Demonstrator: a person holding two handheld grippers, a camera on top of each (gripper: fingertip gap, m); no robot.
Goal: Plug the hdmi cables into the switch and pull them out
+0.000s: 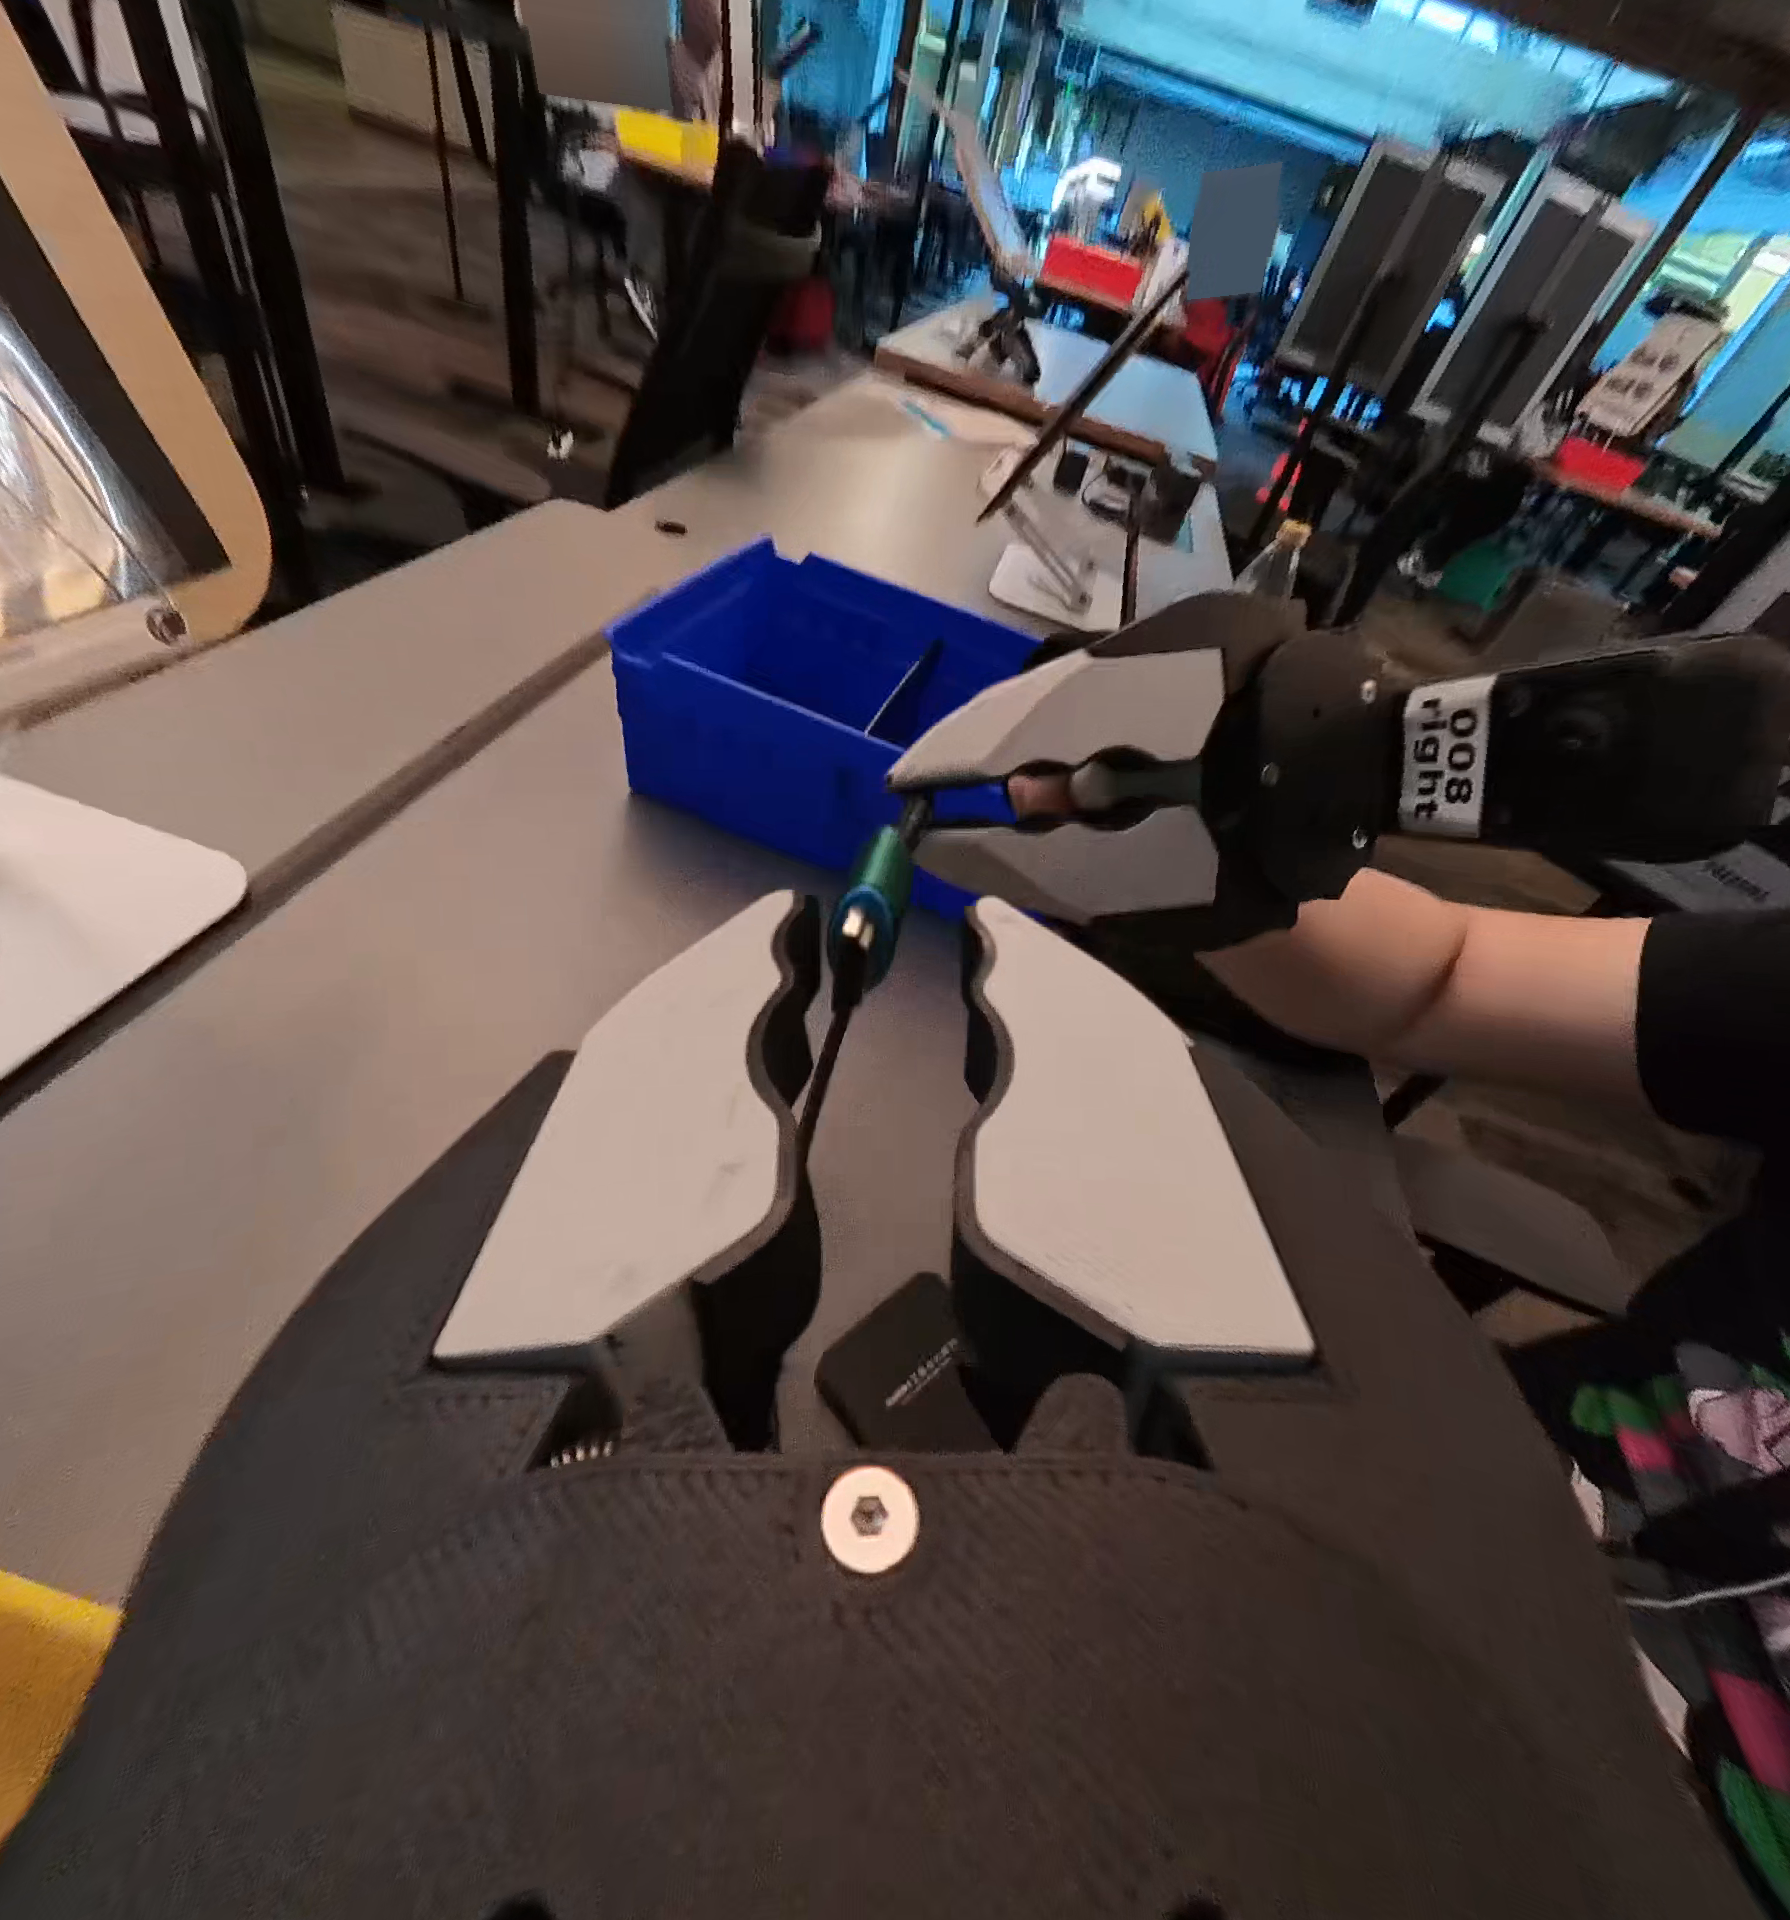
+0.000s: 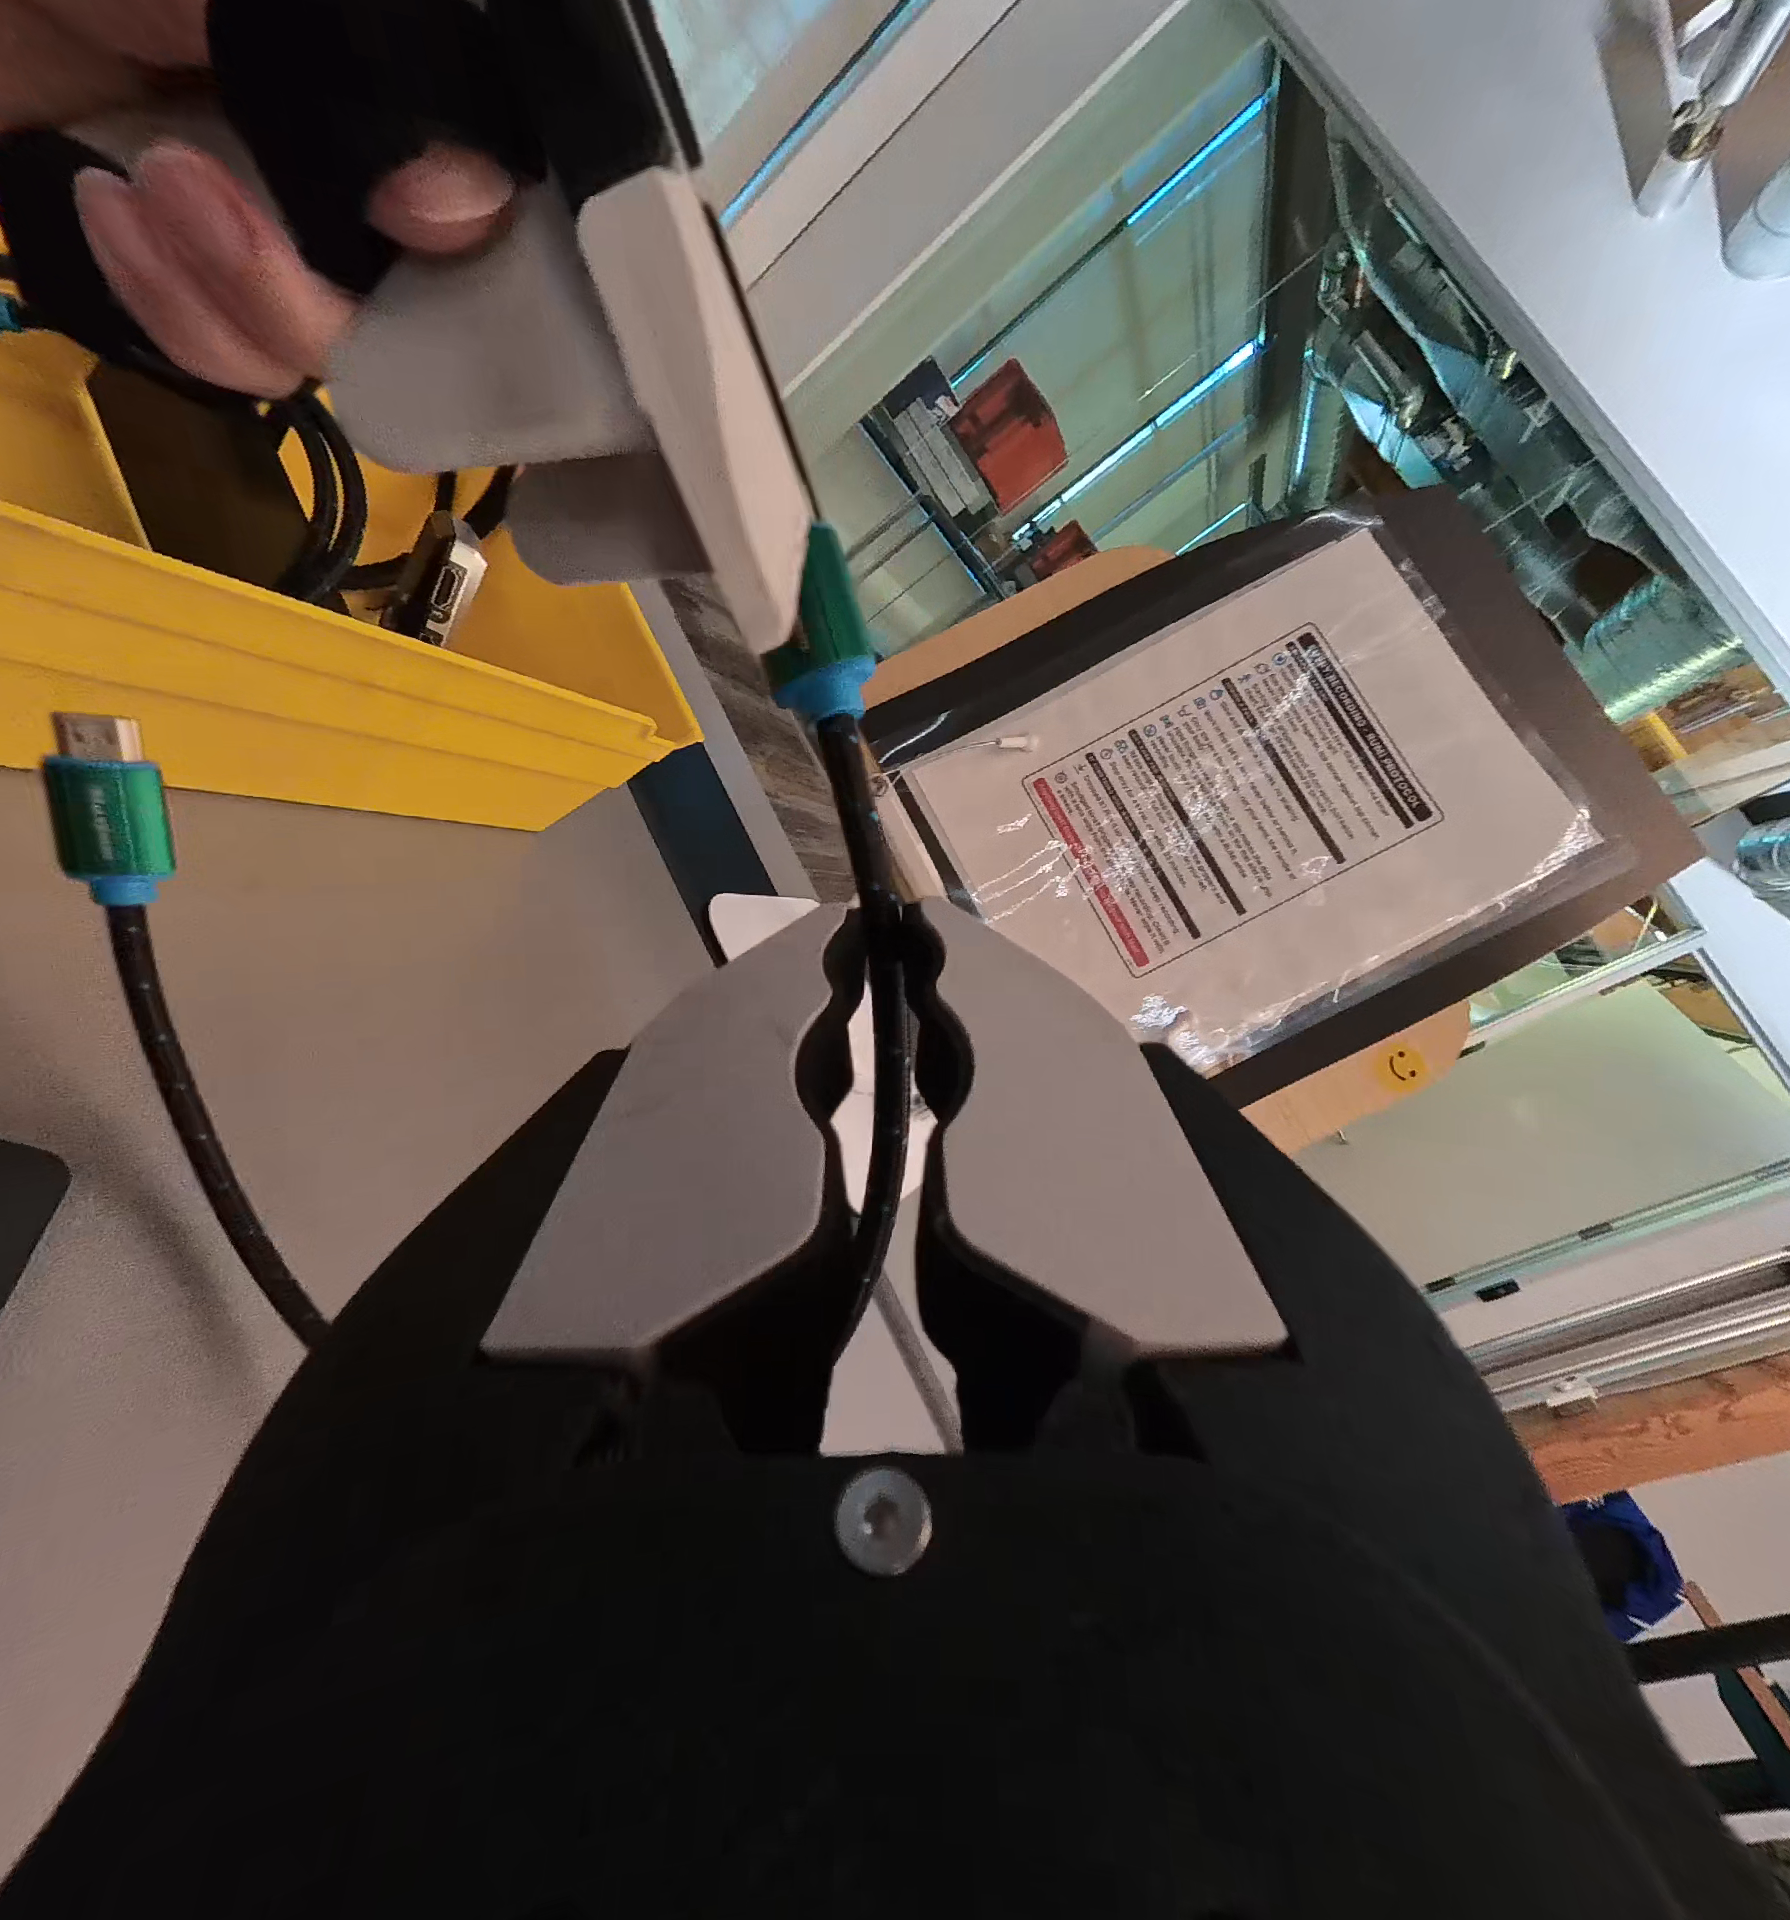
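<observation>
Left gripper (image 1: 880, 935) wide around green plug (image 1: 875, 904); right gripper (image 2: 886, 914) pinching cable (image 2: 891, 1091). Best closing squarely on plug before carrying to switch (image 1: 896, 1371).

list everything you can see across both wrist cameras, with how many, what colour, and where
cable with green plugs: one, black braided; pinched at its cord by the right gripper, one plug between the left gripper's tips, other plug lying on the table
switch: one, black, on the table beneath the left gripper
blue bin: one, on the grey table
yellow bin: one, holding more black cables
left gripper: one, grey fingers, open around the plug
right gripper: one, grey fingers, closed on the cord
</observation>
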